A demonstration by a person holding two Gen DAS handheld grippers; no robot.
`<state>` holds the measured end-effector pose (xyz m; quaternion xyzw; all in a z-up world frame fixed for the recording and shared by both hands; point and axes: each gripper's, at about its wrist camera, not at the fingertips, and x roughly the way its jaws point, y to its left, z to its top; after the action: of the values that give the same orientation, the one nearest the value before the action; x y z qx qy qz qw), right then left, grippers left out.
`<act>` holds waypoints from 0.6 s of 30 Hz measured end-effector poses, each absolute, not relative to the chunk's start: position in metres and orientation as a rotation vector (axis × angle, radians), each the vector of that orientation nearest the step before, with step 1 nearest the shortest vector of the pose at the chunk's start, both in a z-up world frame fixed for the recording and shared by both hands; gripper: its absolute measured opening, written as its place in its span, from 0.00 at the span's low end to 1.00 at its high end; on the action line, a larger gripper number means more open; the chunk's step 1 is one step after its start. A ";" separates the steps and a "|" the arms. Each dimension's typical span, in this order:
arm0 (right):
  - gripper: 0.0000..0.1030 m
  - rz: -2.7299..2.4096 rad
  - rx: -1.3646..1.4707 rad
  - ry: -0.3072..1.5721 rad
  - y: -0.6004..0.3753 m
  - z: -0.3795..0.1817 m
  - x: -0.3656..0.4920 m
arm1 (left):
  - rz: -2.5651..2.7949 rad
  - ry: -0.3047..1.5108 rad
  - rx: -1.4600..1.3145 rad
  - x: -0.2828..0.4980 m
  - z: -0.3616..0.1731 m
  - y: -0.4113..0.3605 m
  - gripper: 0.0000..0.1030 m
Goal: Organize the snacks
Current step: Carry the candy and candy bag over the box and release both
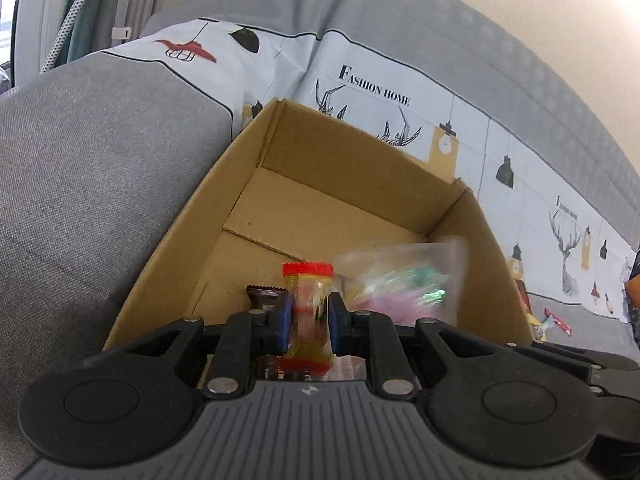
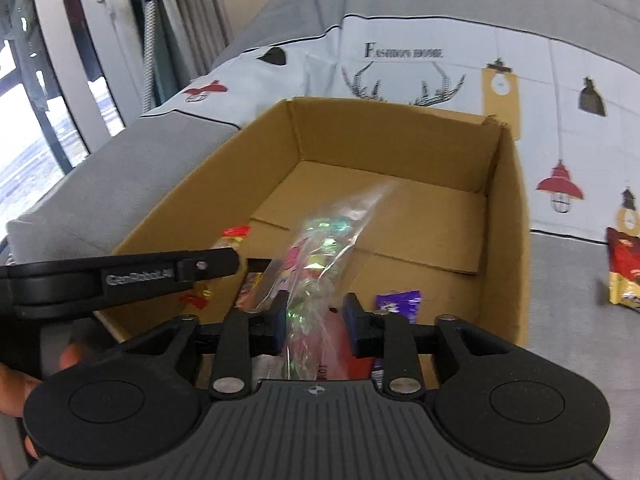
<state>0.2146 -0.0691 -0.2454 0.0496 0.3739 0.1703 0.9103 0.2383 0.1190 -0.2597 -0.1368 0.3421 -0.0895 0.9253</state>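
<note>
An open cardboard box (image 1: 360, 168) (image 2: 508, 216) stands on a grey sofa. My left gripper (image 1: 309, 322) is shut on a clear yellow snack packet with red ends (image 1: 307, 280) and holds it over the box's near end; the packet also shows in the right wrist view (image 2: 234, 238). My right gripper (image 2: 316, 322) is shut on a clear bag of shiny wrapped candies (image 2: 324, 248), held over the box; it shows blurred in the left wrist view (image 1: 404, 280). A brown packet (image 1: 264, 294) and a purple packet (image 2: 398, 302) lie in the box.
A printed white cloth (image 1: 400, 92) (image 2: 560, 152) drapes the sofa behind the box. A red and yellow snack bag (image 2: 624, 272) lies on the sofa right of the box. More small snacks (image 1: 556, 322) lie on the cloth. The sofa arm (image 1: 88, 184) rises at left.
</note>
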 end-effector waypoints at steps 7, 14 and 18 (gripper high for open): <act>0.77 0.363 0.165 0.675 -0.101 -0.225 0.195 | -0.193 0.563 -0.204 0.215 -0.216 0.085 1.00; 0.77 0.256 0.240 0.570 -0.183 -0.214 0.164 | -0.338 0.559 -0.143 0.201 -0.200 0.013 1.00; 0.78 0.165 0.290 0.536 -0.247 -0.224 0.146 | -0.399 0.540 -0.087 0.202 -0.198 -0.041 1.00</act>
<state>0.1458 -0.2466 -0.2244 0.1428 0.2638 0.0814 0.9505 0.2019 -0.0411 -0.1980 -0.0425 0.2649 -0.1957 0.9432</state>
